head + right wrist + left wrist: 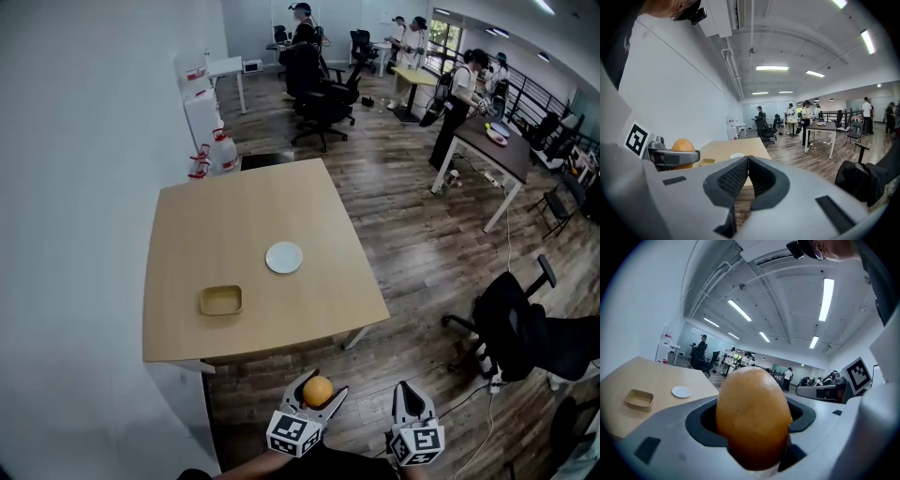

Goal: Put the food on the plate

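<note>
While left gripper (319, 384) holds fruit (318, 391) | plate (284, 257) clear of table (234, 225) edges

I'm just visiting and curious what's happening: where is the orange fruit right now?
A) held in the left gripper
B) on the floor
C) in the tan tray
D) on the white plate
A: the left gripper view shows the fruit clamped between the jaws of the left gripper, and the plate has nothing on it.
</note>
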A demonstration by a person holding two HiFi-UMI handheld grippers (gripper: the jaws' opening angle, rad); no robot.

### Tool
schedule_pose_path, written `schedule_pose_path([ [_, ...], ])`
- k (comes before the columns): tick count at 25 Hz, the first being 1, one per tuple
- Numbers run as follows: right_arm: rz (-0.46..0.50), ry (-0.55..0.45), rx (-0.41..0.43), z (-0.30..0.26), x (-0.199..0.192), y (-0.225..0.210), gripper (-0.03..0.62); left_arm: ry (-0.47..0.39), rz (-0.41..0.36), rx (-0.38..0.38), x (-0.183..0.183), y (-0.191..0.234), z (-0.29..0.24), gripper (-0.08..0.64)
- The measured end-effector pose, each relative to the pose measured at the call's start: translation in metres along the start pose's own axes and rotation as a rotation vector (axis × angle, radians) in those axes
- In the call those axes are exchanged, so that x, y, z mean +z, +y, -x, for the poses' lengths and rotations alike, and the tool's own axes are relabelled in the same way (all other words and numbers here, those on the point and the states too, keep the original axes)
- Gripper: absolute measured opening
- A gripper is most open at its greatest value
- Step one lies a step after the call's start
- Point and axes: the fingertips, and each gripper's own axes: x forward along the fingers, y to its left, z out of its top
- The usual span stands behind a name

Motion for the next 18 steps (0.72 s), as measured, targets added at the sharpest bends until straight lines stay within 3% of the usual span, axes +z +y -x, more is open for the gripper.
schedule_pose_path([
  [9, 0.02, -0.006, -0.011, -0.039, 0.018, -0.005, 0.06, 0.021, 0.02, 0.003, 0.005, 0.045, -0.028, 0.313],
  [18, 0.035, -0.04, 0.117, -0.102, 0.035, 0.011, 0.06, -0.016, 0.029, 0.043, 0.019, 0.07, -0.047, 0.313],
])
